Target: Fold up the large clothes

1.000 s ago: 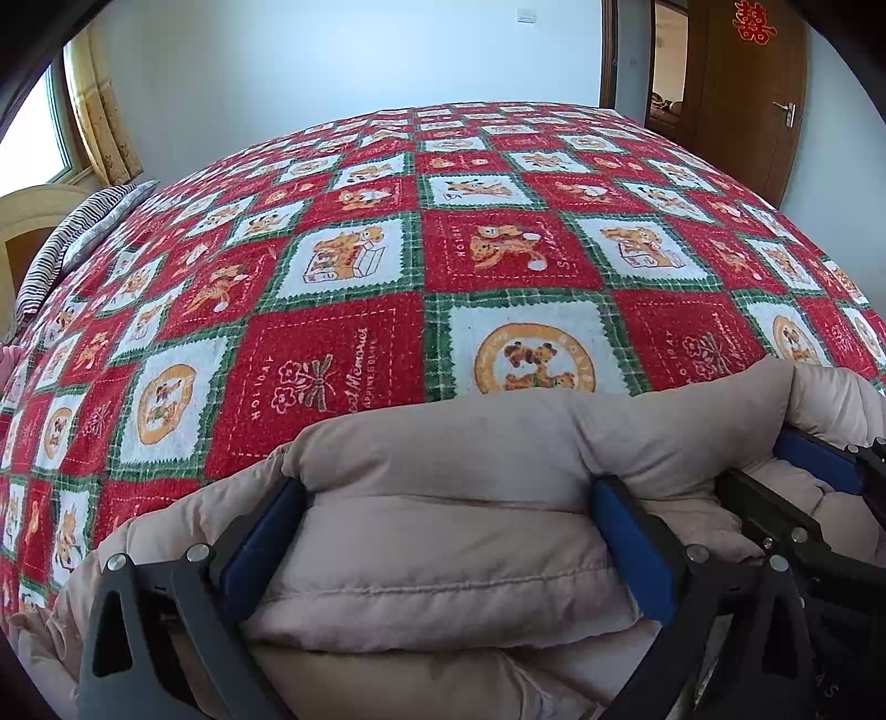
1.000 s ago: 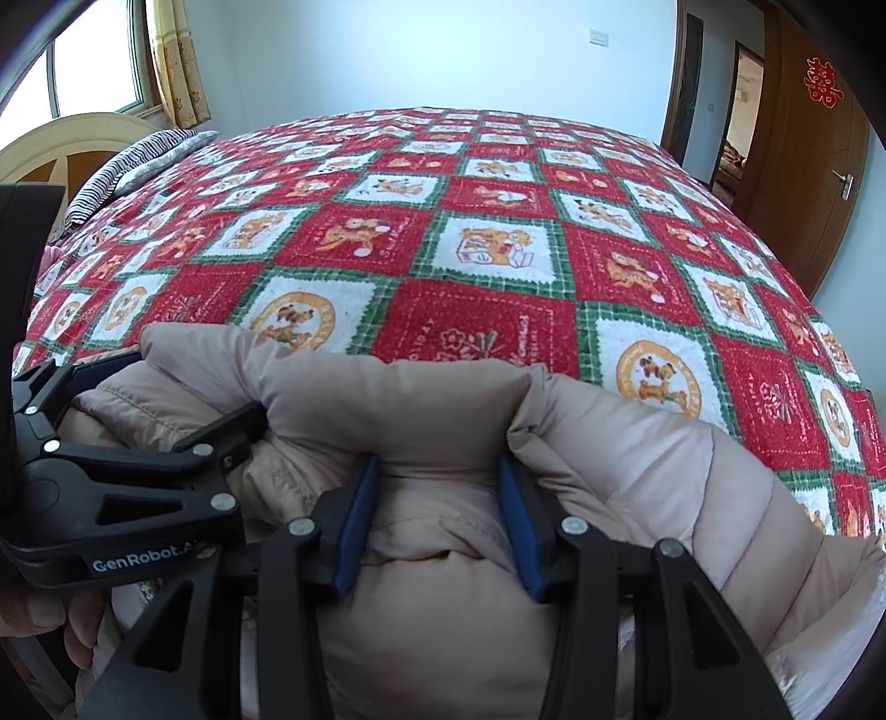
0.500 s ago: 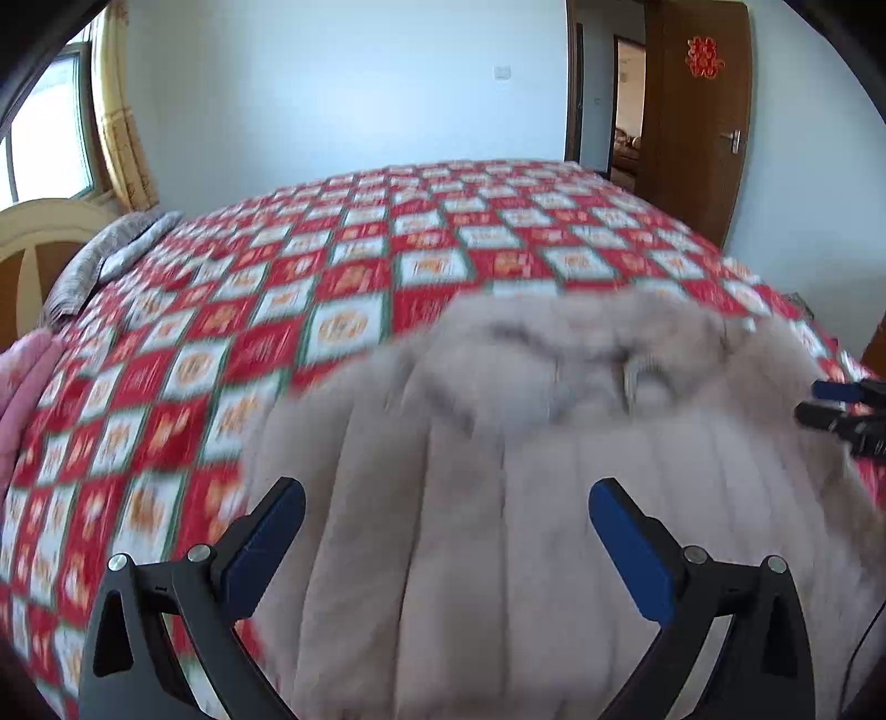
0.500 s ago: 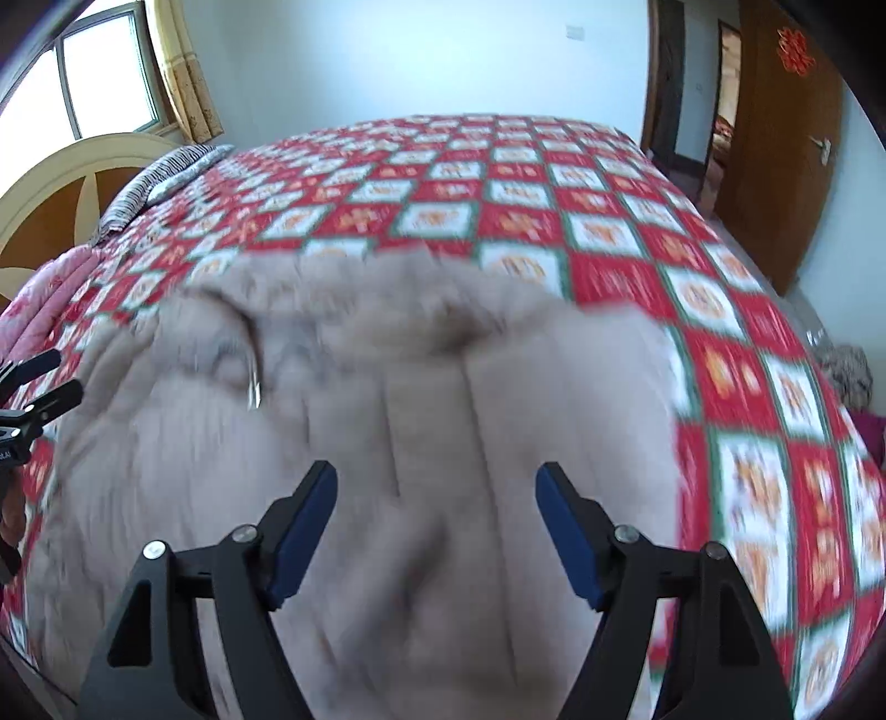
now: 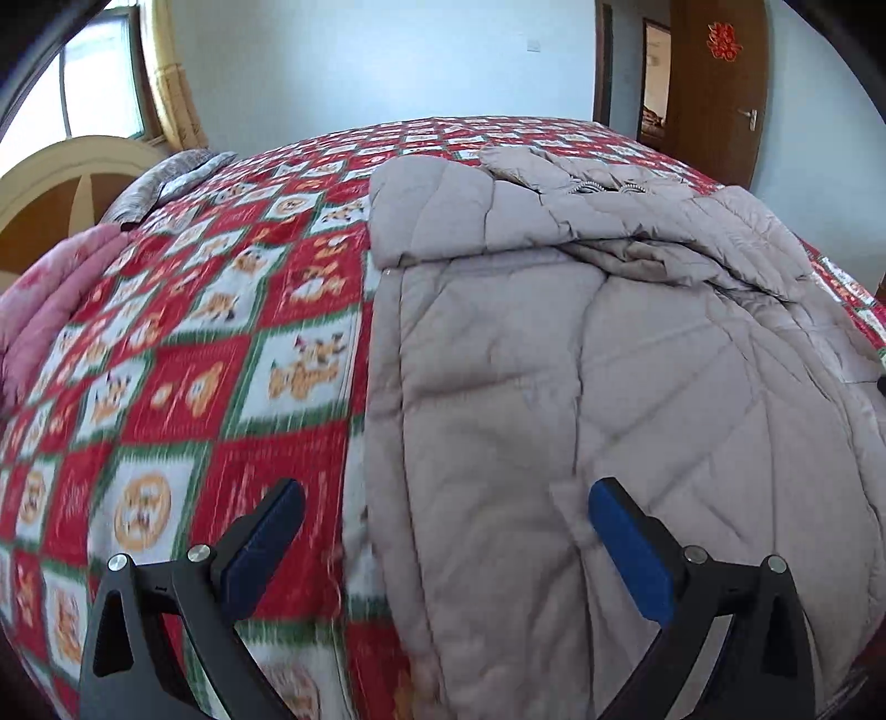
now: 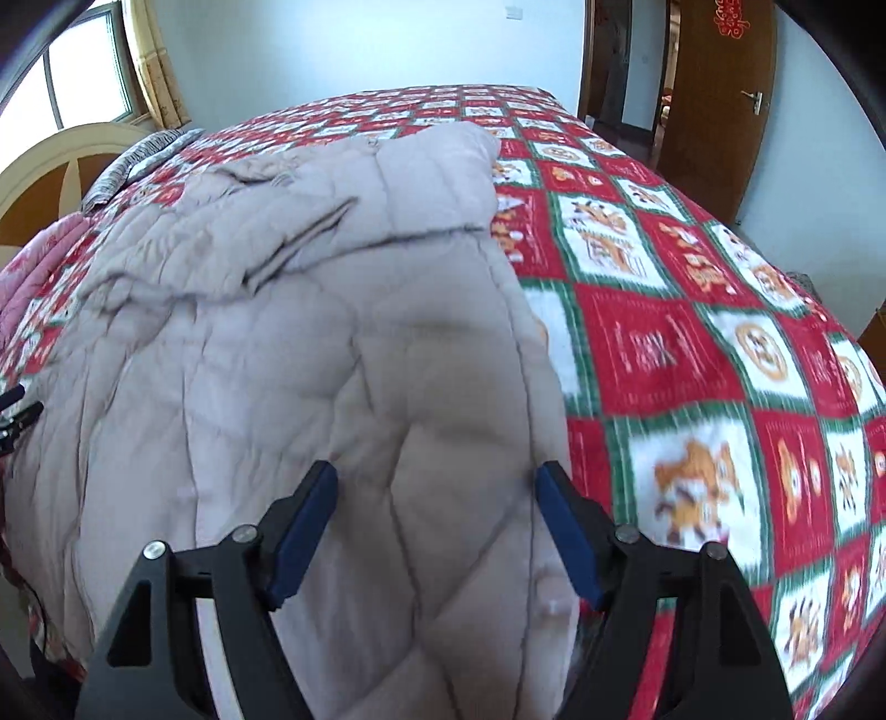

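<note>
At the far left of the left wrist view a cream arched headboard (image 5: 66,183) is seen, with a pink quilt (image 5: 39,310) bunched below it and a striped grey pillow (image 5: 166,183) just beyond. One window (image 5: 88,83) with one yellow curtain (image 5: 171,83) is set behind them. The whole bed is covered by a red, white and green patchwork bedspread (image 5: 221,332). At the right one brown door (image 5: 720,83) is found, with a red ornament (image 5: 721,40) fixed on it.

One garment is counted — a beige quilted coat (image 5: 581,360), laid flat on the bedspread toward the near edge of the bed. Its upper part is folded down over the body, so that a thick creased layer is formed across the top, where a zipper is visible. Diamond stitching is shown across the padded surface. Nothing is placed on it.

Two grippers are counted. The left gripper (image 5: 443,545) is held over the coat's left edge, jaws spread wide, nothing between the blue pads. The right gripper (image 6: 437,529) is held over the coat's right part; its jaws have just been opening and are spread — no cloth is pinched.
</note>
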`<state>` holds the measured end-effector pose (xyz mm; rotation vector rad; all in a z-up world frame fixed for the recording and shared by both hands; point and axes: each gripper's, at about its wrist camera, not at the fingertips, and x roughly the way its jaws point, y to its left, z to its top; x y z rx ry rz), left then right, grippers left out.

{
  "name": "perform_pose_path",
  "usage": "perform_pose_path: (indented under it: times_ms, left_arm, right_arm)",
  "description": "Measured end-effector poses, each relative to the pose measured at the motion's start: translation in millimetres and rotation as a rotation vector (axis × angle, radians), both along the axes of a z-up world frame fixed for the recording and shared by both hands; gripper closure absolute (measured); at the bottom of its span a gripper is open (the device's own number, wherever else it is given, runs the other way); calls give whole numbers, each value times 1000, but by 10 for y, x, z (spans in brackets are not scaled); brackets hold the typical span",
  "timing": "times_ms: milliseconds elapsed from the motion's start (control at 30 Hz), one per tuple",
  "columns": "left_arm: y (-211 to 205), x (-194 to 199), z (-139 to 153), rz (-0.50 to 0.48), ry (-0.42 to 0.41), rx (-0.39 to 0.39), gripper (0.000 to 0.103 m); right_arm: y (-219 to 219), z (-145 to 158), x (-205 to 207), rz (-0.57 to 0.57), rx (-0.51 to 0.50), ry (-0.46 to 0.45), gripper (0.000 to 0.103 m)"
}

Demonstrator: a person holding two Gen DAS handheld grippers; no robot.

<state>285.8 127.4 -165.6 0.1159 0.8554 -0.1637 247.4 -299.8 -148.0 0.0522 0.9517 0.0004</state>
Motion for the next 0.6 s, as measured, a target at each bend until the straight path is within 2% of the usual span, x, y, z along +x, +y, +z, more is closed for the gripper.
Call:
perform_pose_path:
  times_ms: [133,333,400,467,500,533,567,600]
  left_arm:
    - [1,-355,-89,-23,7,-25,1]
    - [4,-790,-201,-67,5,-72,1]
    - [13,-881,-265,-78,16,-102,1]
    - [28,-951,-298,-80,4,-125,1]
    - [18,-972,-301,-86,-7,-121,3]
    - [2,-1001,-300,-97,-15,-118,6]
    - [-12,-1026,-292,-115,-19,-130,20]
    - [-33,-1053,-276,-131,-27,-134,32]
  right_arm:
    - [-58,-38,-351,-33,10,-16,26]
    - [-156,-156,-791,-65,111,19,27]
    - [-167,-239,-914,-68,137,41,30]
    - [-140,-244,-1029,-66,102,11,36]
    - [-130,-239,-1077,-66,102,1,47]
    - [-130,-232,-1105,-58,128,-6,54]
    - [-130,-242,-1125,-52,157,-5,63]
    - [-116,-251,-1137,-48,163,-3,67]
